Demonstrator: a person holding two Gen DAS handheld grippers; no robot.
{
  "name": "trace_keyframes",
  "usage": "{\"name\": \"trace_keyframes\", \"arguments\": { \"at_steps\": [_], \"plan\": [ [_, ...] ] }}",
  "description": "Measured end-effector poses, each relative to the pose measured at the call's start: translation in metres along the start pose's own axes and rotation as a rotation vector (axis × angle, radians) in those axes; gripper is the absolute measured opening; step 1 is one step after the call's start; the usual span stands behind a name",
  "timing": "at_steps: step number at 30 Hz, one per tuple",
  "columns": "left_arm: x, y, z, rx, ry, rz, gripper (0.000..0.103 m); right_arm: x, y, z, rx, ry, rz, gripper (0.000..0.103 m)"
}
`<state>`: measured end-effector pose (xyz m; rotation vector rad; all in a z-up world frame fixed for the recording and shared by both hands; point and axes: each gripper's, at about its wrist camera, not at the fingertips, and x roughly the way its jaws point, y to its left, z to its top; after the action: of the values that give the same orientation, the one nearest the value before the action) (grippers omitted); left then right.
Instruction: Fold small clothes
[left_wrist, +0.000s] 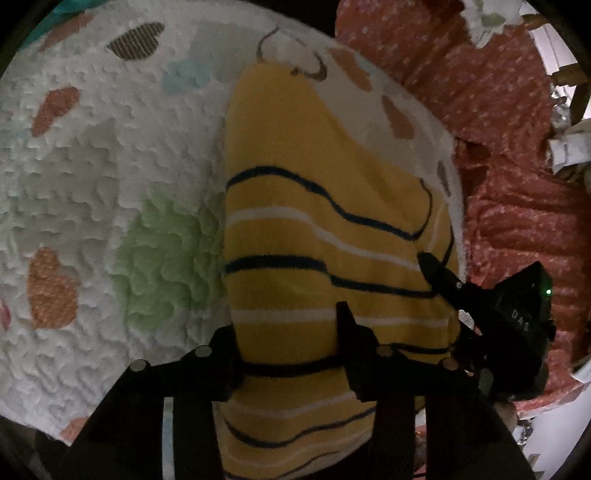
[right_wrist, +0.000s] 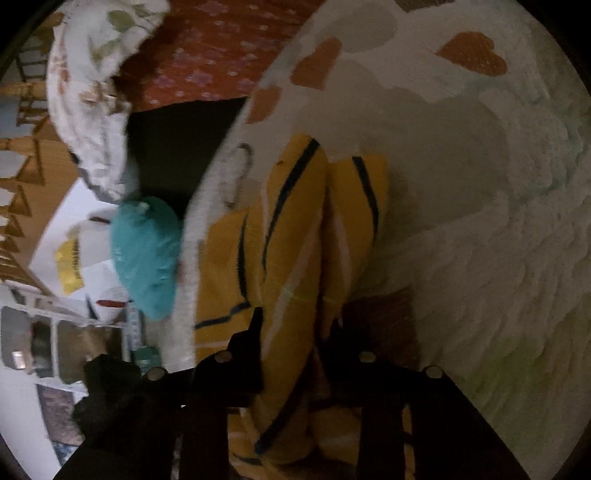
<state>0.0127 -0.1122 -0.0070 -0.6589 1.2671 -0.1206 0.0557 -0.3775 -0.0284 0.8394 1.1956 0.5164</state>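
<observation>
1. A bunched fold of the yellow striped garment (right_wrist: 291, 258) is pinched between the fingers of the right hand-held gripper (right_wrist: 295, 328).
2. The garment is spread over a white fluffy blanket (right_wrist: 480, 221) dotted with orange hearts.
3. A teal bundle (right_wrist: 146, 254) can be seen just past the blanket's edge.

home bedroom: fluffy blanket (left_wrist: 92, 184), red bedspread (left_wrist: 498, 110), pillow (right_wrist: 92, 92).

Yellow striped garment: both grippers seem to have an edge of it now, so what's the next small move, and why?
Probably lift both grippers together and carry the near edge toward the far edge. The left gripper and right gripper each have the yellow striped garment between their fingers, and it lies on the white fleece blanket.
</observation>
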Motion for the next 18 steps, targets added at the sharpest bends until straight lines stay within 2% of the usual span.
{"name": "trace_keyframes", "arguments": {
  "at_steps": [2, 4, 7, 8, 9, 13, 15, 18],
  "plan": [
    [-0.011, 0.001, -0.005, 0.003, -0.018, 0.0, 0.043, -0.003, 0.005, -0.005, -0.003, -0.001, 0.025, 0.031],
    [-0.013, 0.007, -0.01, -0.005, -0.017, 0.013, 0.044, -0.002, 0.003, -0.009, -0.007, 0.004, 0.016, 0.031],
    [0.001, 0.018, -0.015, -0.029, 0.006, 0.113, 0.048, 0.009, -0.009, -0.011, -0.004, 0.012, -0.095, 0.039],
    [0.005, 0.023, -0.017, -0.036, 0.015, 0.123, 0.051, 0.012, -0.012, -0.013, -0.021, 0.002, -0.165, 0.045],
    [0.004, 0.026, -0.02, -0.044, 0.012, 0.107, 0.052, 0.01, -0.013, -0.014, -0.025, -0.007, -0.176, 0.048],
    [-0.028, 0.019, -0.03, 0.004, -0.066, 0.144, 0.051, -0.018, -0.008, -0.017, -0.044, -0.07, -0.179, 0.049],
    [-0.048, 0.014, -0.039, 0.032, -0.123, 0.154, 0.051, -0.038, 0.009, -0.019, -0.126, -0.106, -0.201, 0.049],
    [-0.076, 0.011, -0.06, 0.049, -0.197, 0.169, 0.051, -0.058, 0.038, -0.032, -0.226, -0.119, -0.183, 0.049]
  ]
}}
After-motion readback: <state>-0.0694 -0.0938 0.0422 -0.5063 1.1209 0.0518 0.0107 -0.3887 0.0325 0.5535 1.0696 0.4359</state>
